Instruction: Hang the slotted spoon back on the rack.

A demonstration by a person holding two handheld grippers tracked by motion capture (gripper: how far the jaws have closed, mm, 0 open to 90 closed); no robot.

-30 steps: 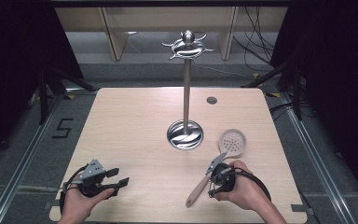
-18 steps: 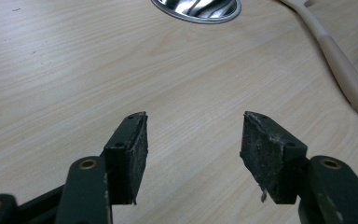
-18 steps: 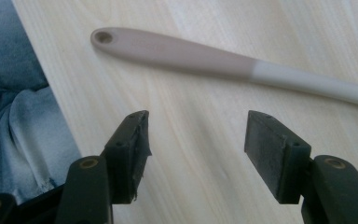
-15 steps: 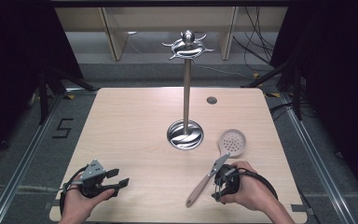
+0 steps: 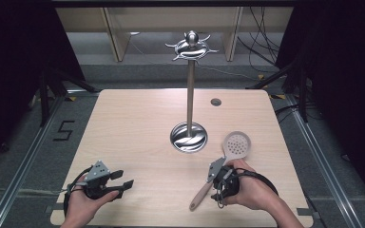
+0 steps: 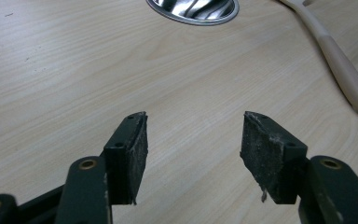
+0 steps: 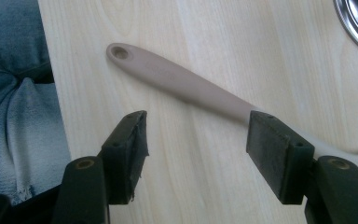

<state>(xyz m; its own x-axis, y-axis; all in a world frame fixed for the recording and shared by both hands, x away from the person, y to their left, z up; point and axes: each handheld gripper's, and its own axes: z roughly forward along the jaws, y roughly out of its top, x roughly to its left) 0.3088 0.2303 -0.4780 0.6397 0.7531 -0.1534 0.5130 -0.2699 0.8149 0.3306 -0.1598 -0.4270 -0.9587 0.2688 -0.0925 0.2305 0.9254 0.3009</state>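
A beige slotted spoon (image 5: 236, 145) lies flat on the wooden table (image 5: 133, 128), its handle (image 7: 182, 81) running back toward the near edge. My right gripper (image 5: 212, 186) hovers low beside the handle. Its jaws (image 7: 196, 135) have just been opening and stand open, with bare table between them; the handle passes beyond the tips and behind the right pad (image 7: 272, 149). My left gripper (image 5: 123, 179) rests at the near left, open (image 6: 193, 135), with nothing between its pads. The spoon handle (image 6: 340, 65) also lies at the right of the left gripper view.
A steel utensil stand (image 5: 190, 95) rises from a round base (image 5: 188, 137) at the table's middle, with hooks at its top (image 5: 190, 47). A small dark grommet (image 5: 216, 101) sits at the back right. The person's trouser leg (image 7: 14, 116) lies past the near edge.
The right hand has shifted slightly toward the near edge. The spoon lies where it was, and the left gripper has stayed put.
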